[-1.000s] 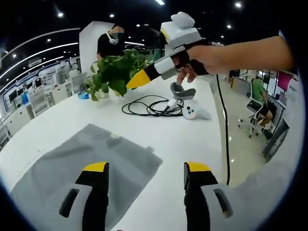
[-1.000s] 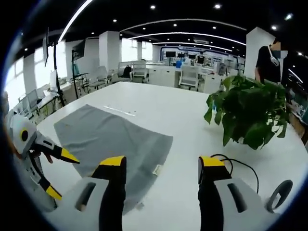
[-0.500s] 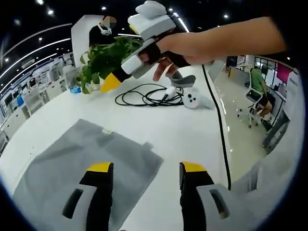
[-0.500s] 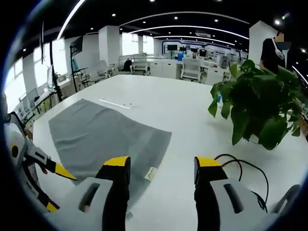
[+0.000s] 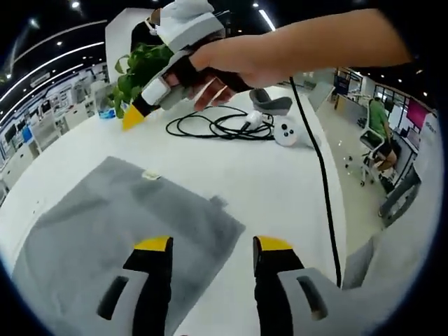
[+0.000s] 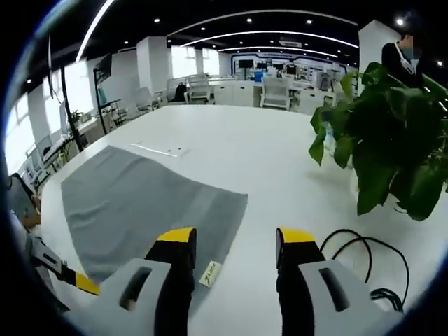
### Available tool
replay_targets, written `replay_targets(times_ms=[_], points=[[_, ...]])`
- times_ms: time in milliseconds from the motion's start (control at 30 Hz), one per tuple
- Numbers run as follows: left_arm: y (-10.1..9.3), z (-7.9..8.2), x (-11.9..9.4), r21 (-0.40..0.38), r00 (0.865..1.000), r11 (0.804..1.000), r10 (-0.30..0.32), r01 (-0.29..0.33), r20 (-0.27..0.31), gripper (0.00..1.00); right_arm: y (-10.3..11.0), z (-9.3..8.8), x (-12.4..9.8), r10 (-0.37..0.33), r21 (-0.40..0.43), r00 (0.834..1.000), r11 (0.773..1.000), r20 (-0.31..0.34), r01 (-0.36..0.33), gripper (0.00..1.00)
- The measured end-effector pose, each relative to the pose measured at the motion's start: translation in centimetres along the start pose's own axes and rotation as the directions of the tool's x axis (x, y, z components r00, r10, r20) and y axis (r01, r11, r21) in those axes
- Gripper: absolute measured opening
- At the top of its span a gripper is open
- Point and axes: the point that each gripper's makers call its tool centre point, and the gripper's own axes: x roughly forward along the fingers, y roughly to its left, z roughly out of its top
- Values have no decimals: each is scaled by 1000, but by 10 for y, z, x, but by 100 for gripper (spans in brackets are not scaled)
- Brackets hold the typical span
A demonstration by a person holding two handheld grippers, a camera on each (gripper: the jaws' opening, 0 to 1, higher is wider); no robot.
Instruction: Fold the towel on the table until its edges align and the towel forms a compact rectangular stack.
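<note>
A grey towel (image 5: 119, 224) lies flat on the white table (image 5: 280, 189), with a small label (image 6: 210, 273) at its near edge. My left gripper (image 5: 213, 246) hovers over the towel's corner, jaws apart and nothing between them. My right gripper (image 6: 236, 238) is open too, above the towel (image 6: 140, 206) edge near the label. In the left gripper view the right gripper (image 5: 140, 112) comes in from the top in a hand (image 5: 231, 66), its yellow tip above the table beyond the towel's far edge. The left gripper's yellow tip (image 6: 87, 283) shows at the lower left of the right gripper view.
A potted plant (image 6: 385, 140) stands on the table beyond the towel. A black coiled cable (image 5: 217, 126) and a white controller (image 5: 290, 131) lie beside it. A white strip (image 6: 157, 149) lies past the towel. A person (image 6: 399, 56) stands behind the plant.
Both grippers have come down closer to the towel. The right gripper has swung left across the left gripper view. Both pairs of jaws stand a little closer together.
</note>
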Motion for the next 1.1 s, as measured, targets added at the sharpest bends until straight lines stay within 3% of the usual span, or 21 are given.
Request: replay_targets(times_ms=[667,1000,1100], points=[[-5,-5,25,19,999,999,-32,33,-37,37,9,-25,58,31,-42,998,999,-61,-33,35],[-13,-22,31,39,993,998,-52,56,-109,29,17,-35,86,65,-49,993,996,-103,-70,32],[-15,-23,32,82,993,995,-42,52,-114,28,18,-38,91,64,-44,991,997,-113,-70,31]])
